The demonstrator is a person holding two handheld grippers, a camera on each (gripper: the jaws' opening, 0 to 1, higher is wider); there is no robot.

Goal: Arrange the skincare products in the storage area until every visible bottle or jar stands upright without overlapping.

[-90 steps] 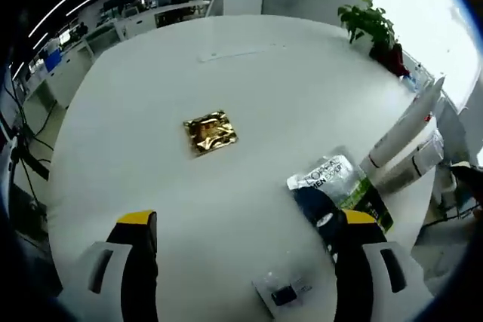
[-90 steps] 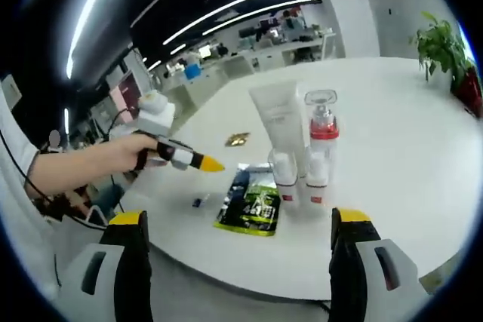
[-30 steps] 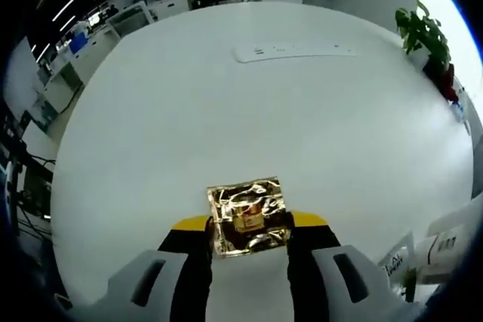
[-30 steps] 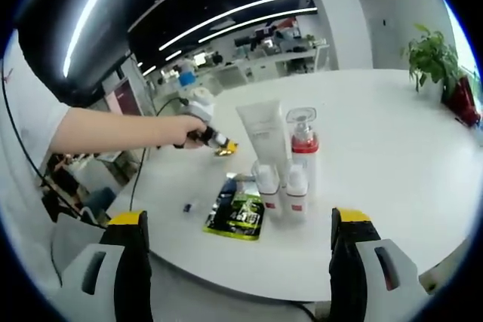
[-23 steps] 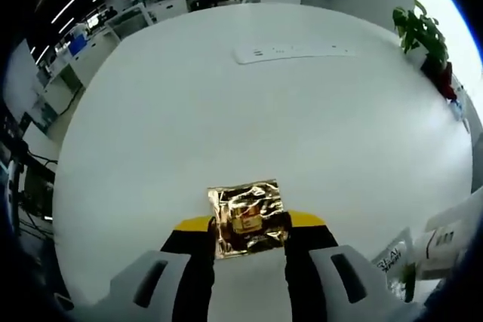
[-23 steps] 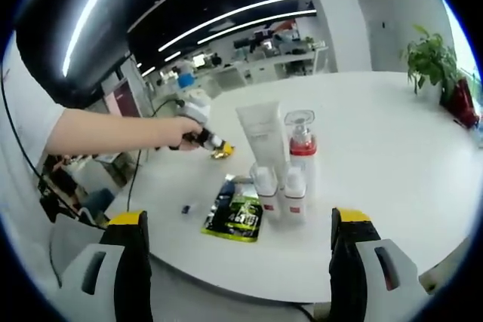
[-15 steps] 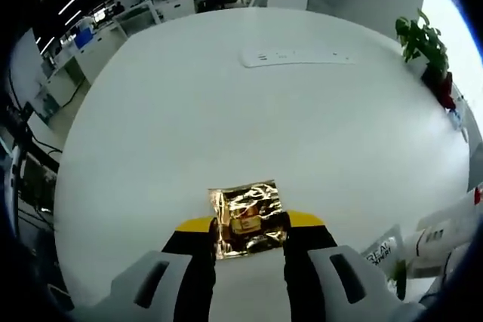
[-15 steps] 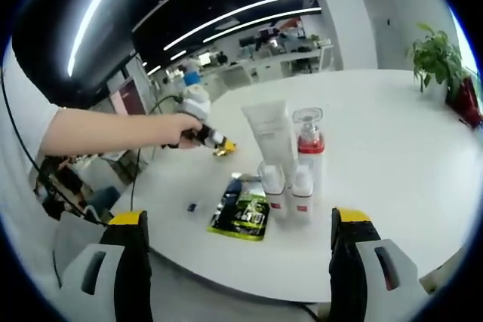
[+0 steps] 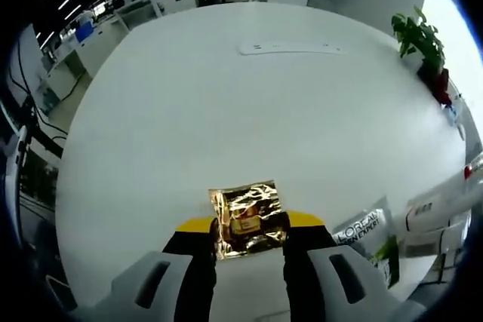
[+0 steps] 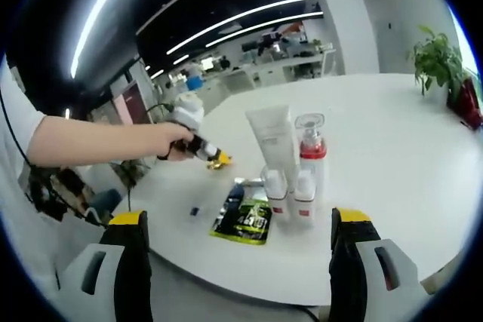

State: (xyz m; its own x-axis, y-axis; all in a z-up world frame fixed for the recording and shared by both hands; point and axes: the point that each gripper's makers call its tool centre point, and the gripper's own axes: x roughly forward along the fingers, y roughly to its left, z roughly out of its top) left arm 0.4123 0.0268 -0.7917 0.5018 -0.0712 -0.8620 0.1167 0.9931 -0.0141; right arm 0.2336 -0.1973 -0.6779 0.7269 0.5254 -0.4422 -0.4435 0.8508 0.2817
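White and glossy, the round table [image 9: 249,103] is the biggest thing in sight and bears everything else. The landmark on it is the upright white tube [image 10: 273,139], smooth plastic, flat-topped and tapering downward. Touching it, on the side toward the potted plant [image 10: 441,62], stands the pump bottle [image 10: 311,152], clear-capped with a red collar. Two small white bottles [image 10: 287,192] with red bands stand at the tube's foot, close together and upright. Flat on the table just beside those, on the side facing the left gripper, lies the green and black sachet [image 10: 245,220], a limp printed pouch with its long axis running roughly toward the tube.

Farther out from the tube, beyond that sachet, the left gripper [image 9: 249,220] is closed on the gold foil packet [image 9: 247,219], a small, crinkled, mirror-bright square pinched by its near edge between the yellow-tipped jaws. In the right gripper view the packet shows as a gold glint at the gripper's tip, low over the table or resting on it; I cannot tell which. The coming move turns on this: the tube group lies off to the left gripper's right, so the packet would have to travel that way to join it.

The right gripper [image 10: 235,258] hangs back off the table edge, jaws spread wide and empty, nearer to the bottles than the left is.

Smallest, a dark speck [image 10: 195,210] lies beside the sachet, away from the tube.
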